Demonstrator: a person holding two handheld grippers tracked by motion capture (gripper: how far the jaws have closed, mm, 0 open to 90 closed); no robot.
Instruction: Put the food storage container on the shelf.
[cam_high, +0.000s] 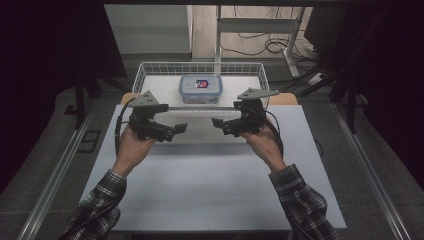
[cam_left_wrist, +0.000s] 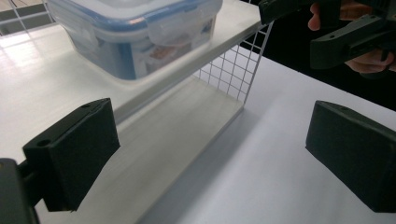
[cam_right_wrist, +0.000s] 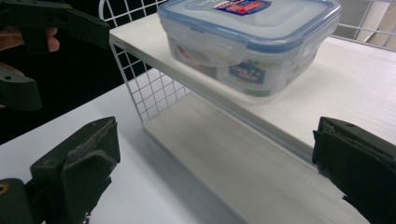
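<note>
Hands hold things ready: the left hand-held gripper (cam_high: 181, 128), left of centre, gapes empty; the clear plastic box with blue-rimmed lid (cam_high: 200, 88) sits upper centre on the white wire-sided shelf (cam_high: 150, 82); the right hand-held gripper (cam_high: 218, 121) gapes empty too, likely flanking for a two-sided lift.

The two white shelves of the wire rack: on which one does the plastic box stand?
On the upper shelf; the blue-rimmed plastic box stands there, while the lower shelf beneath it is bare.

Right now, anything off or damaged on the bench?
The right gripper has a ragged, torn-looking pad. Otherwise fine: the box sits flat and latched on the rack shelf, nothing spilled.
</note>
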